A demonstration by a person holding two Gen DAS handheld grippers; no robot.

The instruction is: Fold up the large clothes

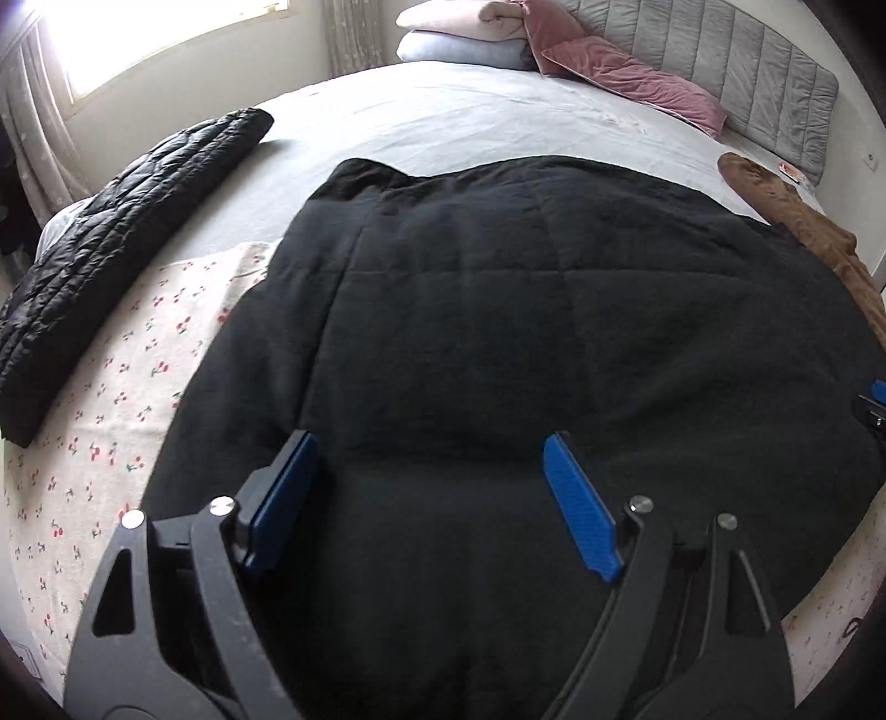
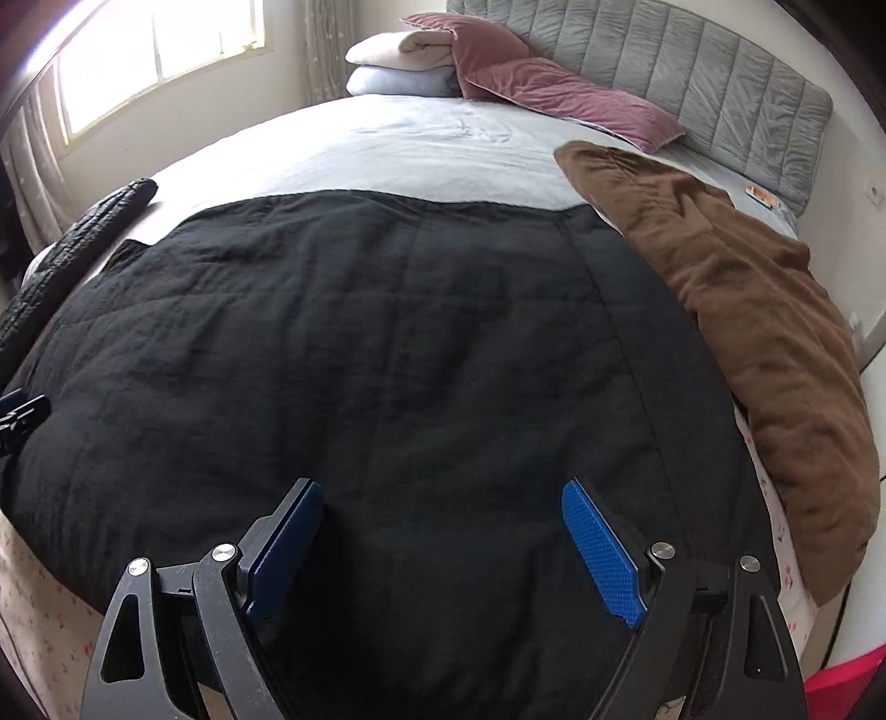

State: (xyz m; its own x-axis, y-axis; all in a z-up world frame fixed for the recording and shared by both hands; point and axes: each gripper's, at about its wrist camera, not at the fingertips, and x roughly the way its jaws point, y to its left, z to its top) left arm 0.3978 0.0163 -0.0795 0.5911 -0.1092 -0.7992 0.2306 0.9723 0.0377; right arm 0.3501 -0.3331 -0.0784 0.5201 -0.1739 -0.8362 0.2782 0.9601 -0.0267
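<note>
A black coat (image 1: 526,310) lies flat on the bed (image 1: 443,122); both grippers, left (image 1: 429,498) and right (image 2: 443,543), hover spread apart over its near hem, apparently ready to pinch it for a fold.

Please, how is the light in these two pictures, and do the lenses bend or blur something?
Left wrist view: the window is blown out to white, and the black garment is so dark that its folds barely show. Right wrist view: the window also glares, and the bed edge and headboard curve strongly from fisheye distortion. Both views have dark rounded corners, and neither shows obvious motion blur.

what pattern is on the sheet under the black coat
Small red cherries on a cream sheet, clearest in the left wrist view, beside the black coat.
</note>
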